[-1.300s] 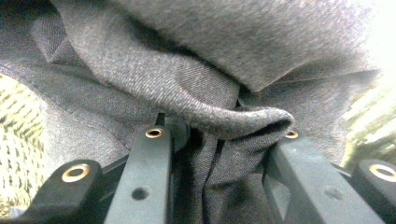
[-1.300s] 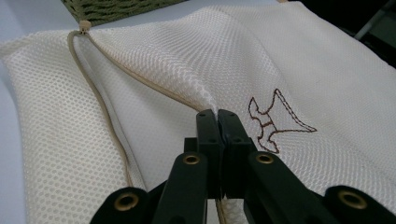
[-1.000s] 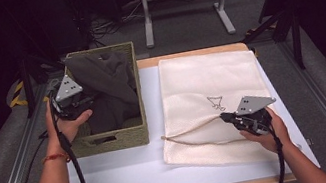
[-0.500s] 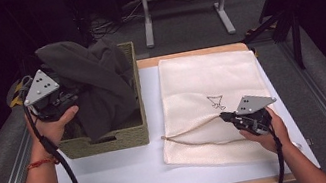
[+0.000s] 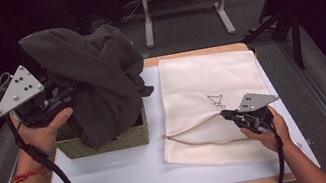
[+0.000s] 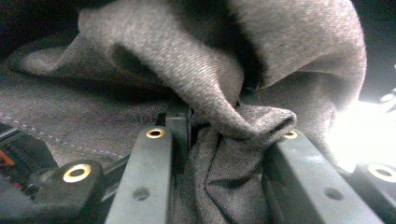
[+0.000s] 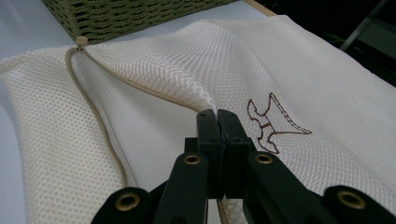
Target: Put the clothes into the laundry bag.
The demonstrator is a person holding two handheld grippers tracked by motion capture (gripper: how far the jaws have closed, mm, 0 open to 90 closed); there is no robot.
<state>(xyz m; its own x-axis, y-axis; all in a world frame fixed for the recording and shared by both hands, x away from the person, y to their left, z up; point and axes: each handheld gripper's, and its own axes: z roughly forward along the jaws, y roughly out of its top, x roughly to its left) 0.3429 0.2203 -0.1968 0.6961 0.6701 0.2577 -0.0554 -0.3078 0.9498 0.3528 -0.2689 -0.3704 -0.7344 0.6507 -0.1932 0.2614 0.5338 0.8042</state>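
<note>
Since half a second ago the dark grey soft cloth garment (image 5: 94,88) has gone higher and is now almost wholly out of the olive-green woven basket (image 5: 128,137), while the right hand has kept its place.

Near, at about 4 o'clock on the white table top (image 5: 114,171), the right gripper (image 5: 228,115) has its jaws pressed together on a fold of the cream mesh laundry bag (image 5: 209,78), beside the beige drawstring cord (image 7: 93,112) and the small brown embroidered figure (image 7: 273,123); the bag lies flat, its mouth edge lifted a little at the pinch.

Farther, at 10 o'clock, the left gripper (image 5: 58,97) is closed on a bunch of the garment; in the left gripper view the cloth (image 6: 219,154) is packed between the two jaws.

I judge the garment to be light, limp and not fragile; it will sag and swing, and its lower part hangs over the basket rim, where it may catch; a hold on a thick bunch is secure. The mesh is thin and slippery, so the seamed edge near the cord is the better place to take it.
</note>
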